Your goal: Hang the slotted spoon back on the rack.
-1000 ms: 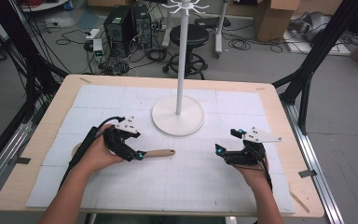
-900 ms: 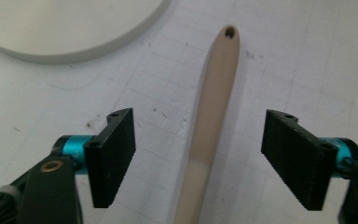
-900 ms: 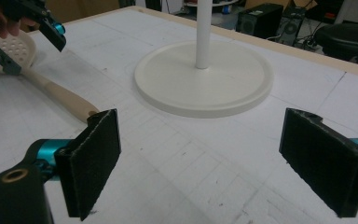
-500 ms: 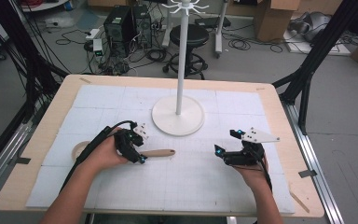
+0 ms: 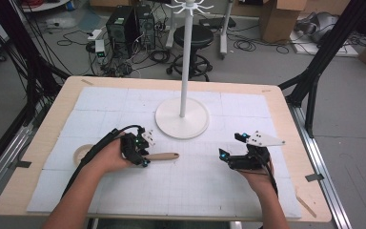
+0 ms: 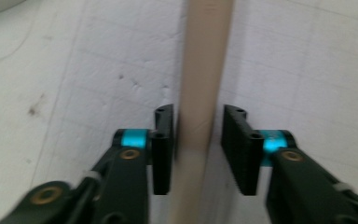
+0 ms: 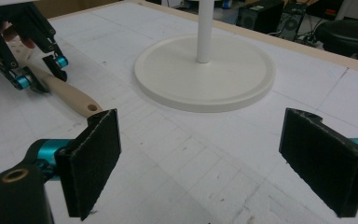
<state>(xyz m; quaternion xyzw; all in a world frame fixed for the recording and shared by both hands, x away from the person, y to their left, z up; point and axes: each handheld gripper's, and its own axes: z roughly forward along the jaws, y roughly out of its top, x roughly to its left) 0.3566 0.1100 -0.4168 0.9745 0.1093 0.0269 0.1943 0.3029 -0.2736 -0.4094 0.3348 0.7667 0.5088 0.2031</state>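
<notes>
High view: your left hand-held gripper [image 5: 138, 151] sits low on the table [image 5: 38, 143], its jaws having just been closing around the handle of a wooden spoon [image 5: 162, 156] that lies flat, handle pointing toward the white stand [image 5: 181, 117]. The round bowl end [image 5: 80, 153] peeks out beyond your left wrist. Your right hand-held gripper [image 5: 233, 155] rests well apart, off to the right.

Left gripper view: the pale handle [image 6: 203, 93] runs straight up between the two black jaws. The left pad looks pressed against it; a sliver of gap shows at the right one, so the grip seems nearly — not fully — home. Plain wood like this is likely light, stiff and a little smooth, so take hold across the narrow shaft, squarely, to stop it rolling.

Right gripper view: your right jaws stand wide, with nothing between them — the handle's hanging hole [image 7: 92, 108] lies just ahead.
</notes>
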